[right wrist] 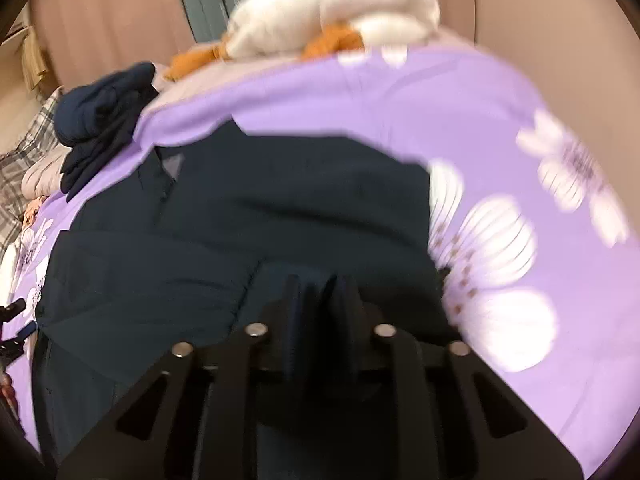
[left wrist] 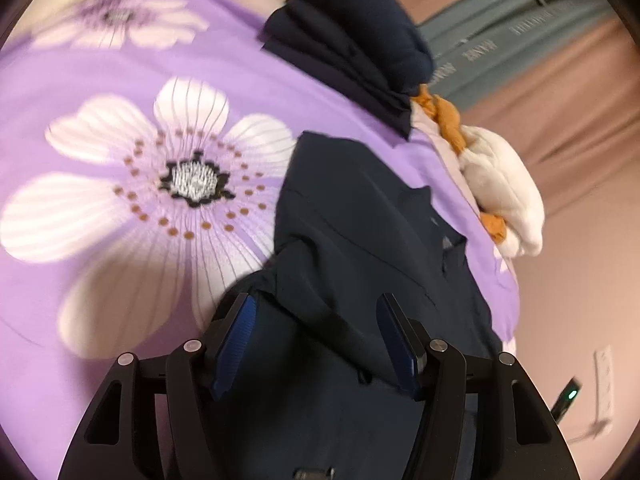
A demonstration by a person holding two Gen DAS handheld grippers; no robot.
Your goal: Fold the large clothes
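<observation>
A dark navy garment (left wrist: 360, 216) lies spread on the purple flowered bedspread (left wrist: 120, 280). In the left wrist view my left gripper (left wrist: 318, 340) hangs just above it. Its blue pads (left wrist: 236, 344) stand well apart, and a sleeve fold runs between them without being pressed. In the right wrist view the same garment (right wrist: 280, 200) fills the middle. My right gripper (right wrist: 320, 292) is low over its near part, fingers close together with a narrow gap. Blur and dark cloth hide whether fabric is pinched there.
A folded navy pile (left wrist: 352, 40) sits beyond the garment. A white and orange bundle (left wrist: 500, 188) lies at the bed's far edge. Pinkish curtains (left wrist: 560, 120) stand behind. A plaid cloth (right wrist: 24, 160) shows at the left in the right wrist view.
</observation>
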